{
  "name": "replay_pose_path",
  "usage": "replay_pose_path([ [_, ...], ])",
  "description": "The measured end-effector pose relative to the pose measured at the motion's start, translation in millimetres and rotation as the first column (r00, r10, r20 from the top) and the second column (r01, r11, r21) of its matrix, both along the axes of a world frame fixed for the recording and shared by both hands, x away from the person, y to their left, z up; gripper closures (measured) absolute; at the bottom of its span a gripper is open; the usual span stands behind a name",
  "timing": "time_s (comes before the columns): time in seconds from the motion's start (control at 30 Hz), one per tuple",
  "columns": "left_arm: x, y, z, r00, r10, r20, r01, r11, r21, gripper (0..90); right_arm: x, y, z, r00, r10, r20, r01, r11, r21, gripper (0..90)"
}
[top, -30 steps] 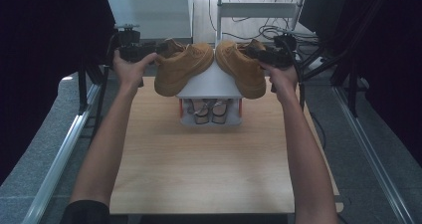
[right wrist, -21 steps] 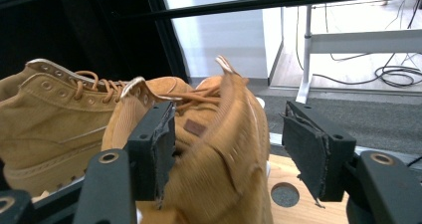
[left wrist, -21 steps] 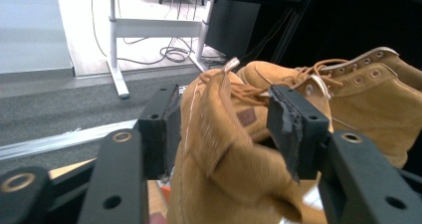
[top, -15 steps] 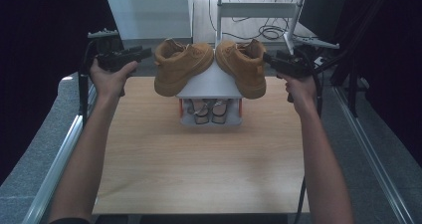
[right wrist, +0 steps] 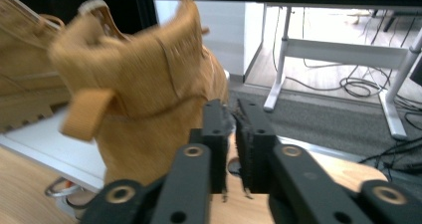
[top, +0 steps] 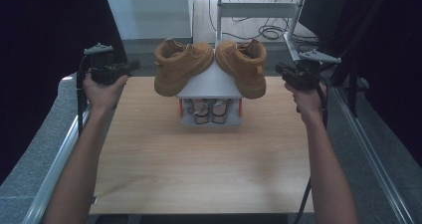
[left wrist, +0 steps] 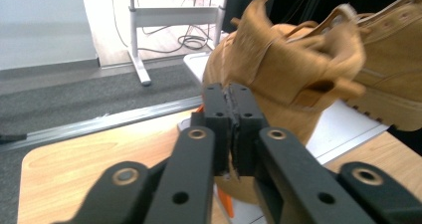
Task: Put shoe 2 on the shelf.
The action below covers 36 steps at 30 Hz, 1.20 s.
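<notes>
High view: two tan boots rest on top of a small grey shoe rack (top: 211, 82) that stands on the wooden desk (top: 199, 164). The left boot (top: 181, 64) and the right boot (top: 244, 64) sit toe to toe, heels pointing outward. A pair of sandals (top: 209, 109) occupies the lower shelf of the rack. The left gripper (top: 130, 65) is held beside the heel of the left boot, apart from it. The right gripper (top: 279, 69) is held beside the heel of the right boot, also apart. Both sets of fingers have just been closing: the left pair meets with nothing between, the right pair stands a slit apart, likewise empty.
</notes>
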<state>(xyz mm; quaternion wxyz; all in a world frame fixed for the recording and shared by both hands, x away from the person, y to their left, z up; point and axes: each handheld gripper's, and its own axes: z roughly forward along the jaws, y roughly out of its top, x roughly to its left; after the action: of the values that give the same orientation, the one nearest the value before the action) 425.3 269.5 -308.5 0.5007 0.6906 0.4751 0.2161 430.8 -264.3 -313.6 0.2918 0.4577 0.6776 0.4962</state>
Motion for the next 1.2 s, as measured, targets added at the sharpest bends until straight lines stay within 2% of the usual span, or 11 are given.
replay_pose_path([
  [0.1, 4.2, -0.2, -7.7, 0.9997, -0.002, -0.023, 0.002, 0.9999, 0.01, 89.4, 1.5, -1.0, -7.9, 0.9997, -0.008, -0.021, 0.008, 1.0, -0.03, 88.4],
  [0.27, 9.7, -3.5, -17.0, 0.9984, -0.012, -0.055, 0.013, 0.9997, 0.019, 89.4, 2.3, -0.2, -14.6, 0.9994, -0.018, -0.03, 0.016, 0.999, -0.044, 88.8],
  [0.47, 13.7, -5.4, -26.4, 0.9957, -0.007, -0.093, 0.01, 0.9993, 0.035, 89.4, 3.6, 1.0, -20.0, 0.9984, -0.025, -0.051, 0.024, 0.999, -0.038, 88.5],
  [0.57, 16.6, -4.7, -28.9, 0.9942, 0.002, -0.108, 0.001, 0.9995, 0.03, 89.6, 3.9, 3.5, -21.7, 0.9978, -0.008, -0.066, 0.006, 1.0, -0.017, 87.3],
  [0.7, 19.7, -5.3, -30.9, 0.9927, 0.005, -0.12, -0.001, 0.9994, 0.035, 89.5, 5.0, 7.2, -23.2, 0.9979, 0.002, -0.064, -0.004, 1.0, -0.026, 87.4],
  [0.87, 23.3, -8.3, -35.1, 0.9876, 0.011, -0.157, -0.005, 0.9993, 0.037, 89.7, 8.0, 11.5, -29.0, 0.9968, -0.003, -0.08, -0.001, 0.999, -0.048, 88.2],
  [0.97, 25.1, -10.8, -37.2, 0.9859, 0.0, -0.167, 0.005, 0.9996, 0.028, 89.7, 8.4, 15.6, -33.5, 0.9961, -0.009, -0.088, 0.002, 0.997, -0.083, 88.1],
  [1.2, 30.5, -16.3, -41.7, 0.9821, -0.01, -0.188, 0.014, 0.9998, 0.017, 89.7, 8.9, 20.3, -40.7, 0.9939, -0.008, -0.11, -0.005, 0.993, -0.121, 89.0],
])
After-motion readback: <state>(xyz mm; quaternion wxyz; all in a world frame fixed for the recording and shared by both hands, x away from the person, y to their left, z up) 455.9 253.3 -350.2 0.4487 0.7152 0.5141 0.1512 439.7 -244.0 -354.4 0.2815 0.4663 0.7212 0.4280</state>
